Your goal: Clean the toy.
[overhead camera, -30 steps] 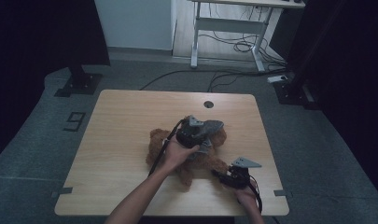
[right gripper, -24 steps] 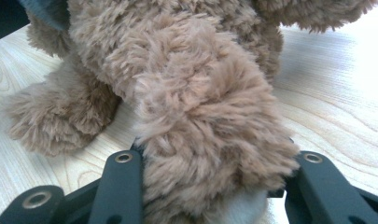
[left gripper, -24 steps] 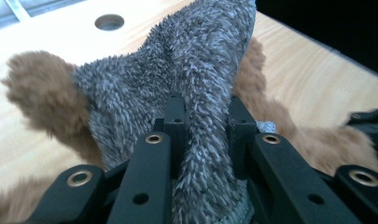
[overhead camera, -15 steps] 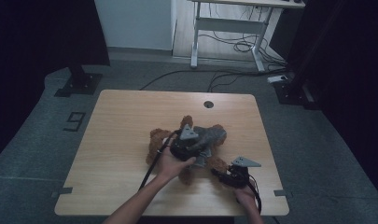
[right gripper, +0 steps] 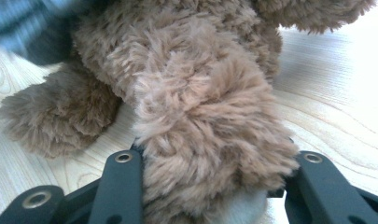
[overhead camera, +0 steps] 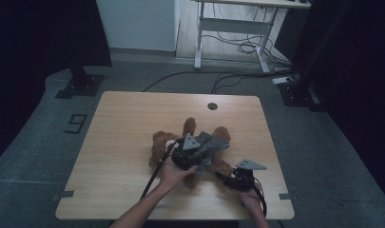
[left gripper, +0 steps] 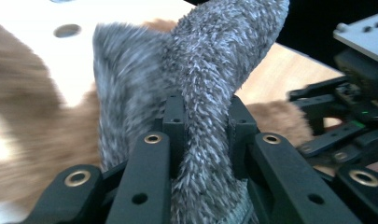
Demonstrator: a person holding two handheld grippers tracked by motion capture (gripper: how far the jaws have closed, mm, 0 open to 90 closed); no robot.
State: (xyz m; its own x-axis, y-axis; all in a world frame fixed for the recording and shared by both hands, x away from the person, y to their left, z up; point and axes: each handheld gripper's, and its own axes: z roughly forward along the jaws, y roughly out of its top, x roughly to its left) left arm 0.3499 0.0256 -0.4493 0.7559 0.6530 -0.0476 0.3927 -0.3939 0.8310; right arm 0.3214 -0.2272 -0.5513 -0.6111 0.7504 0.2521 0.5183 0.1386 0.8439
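Note:
A brown teddy bear [overhead camera: 159, 144] lies on the wooden table [overhead camera: 123, 118]. A grey fuzzy cloth [overhead camera: 215, 140] is draped across its body. My left gripper [overhead camera: 203, 153] is over the bear's middle and shut on a fold of that grey cloth [left gripper: 196, 88], which stands up between the jaws of the left gripper [left gripper: 203, 116]. My right gripper [overhead camera: 221, 175] lies low near the table's front right. In the right gripper view its jaws [right gripper: 210, 161] are shut on a brown furry limb of the bear [right gripper: 200, 116]. The bear's face is hidden.
A round cable hole [overhead camera: 212, 106] sits near the table's far edge. Beyond the table stand a white desk frame [overhead camera: 228, 28] with cables on the floor and dark stands at both sides. The person's forearms come in over the front edge.
My left hand has drawn back toward the person with the grey cloth in its jaws, and the cloth now lies stretched over the bear. The right gripper has kept still.

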